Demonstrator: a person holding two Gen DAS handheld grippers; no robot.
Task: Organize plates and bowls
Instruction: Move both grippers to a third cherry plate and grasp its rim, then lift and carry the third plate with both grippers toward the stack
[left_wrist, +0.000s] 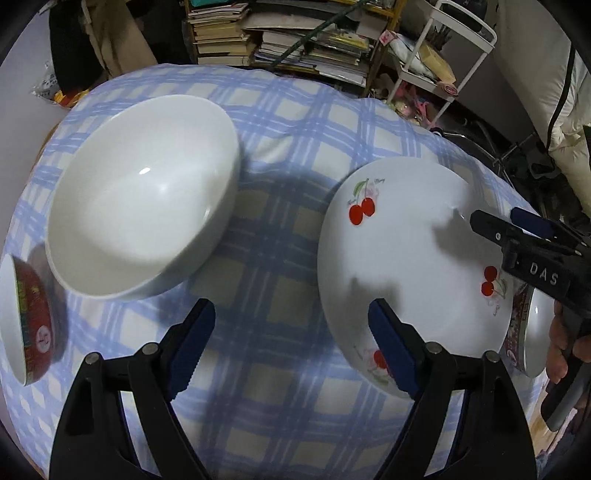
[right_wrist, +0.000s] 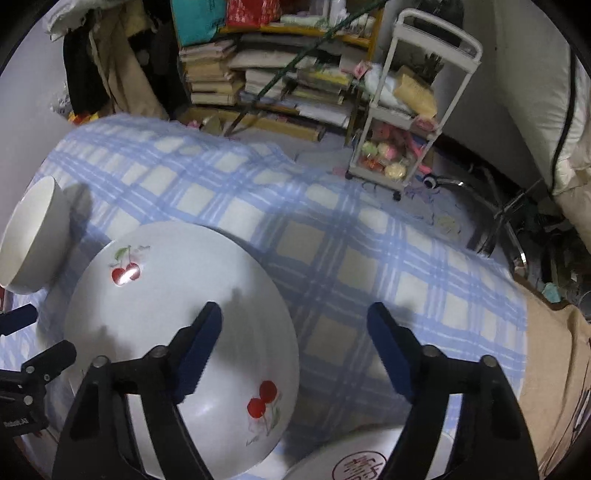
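A white plate with red cherries (left_wrist: 406, 251) lies on the blue checked cloth (left_wrist: 280, 229). My left gripper (left_wrist: 290, 314) is open at the plate's near-left rim: one finger hangs over the plate, the other over the cloth. My right gripper (right_wrist: 293, 317) is open at the opposite rim of the cherry plate (right_wrist: 177, 314), again one finger over the plate and one over the cloth. Neither gripper's pads press on it. A deep white bowl (left_wrist: 144, 199) stands to the left, also seen as the white bowl (right_wrist: 33, 236). In the left wrist view the right gripper (left_wrist: 495, 216) reaches in from the right.
A red patterned bowl (left_wrist: 33, 317) stands at the left edge, and a bowl with a patterned rim (left_wrist: 528, 332) sits by the person's hand (left_wrist: 565, 350). A dish with a red stamp (right_wrist: 354, 461) lies near me. Stacked books (left_wrist: 258, 33) and a white cart (right_wrist: 406, 129) stand beyond.
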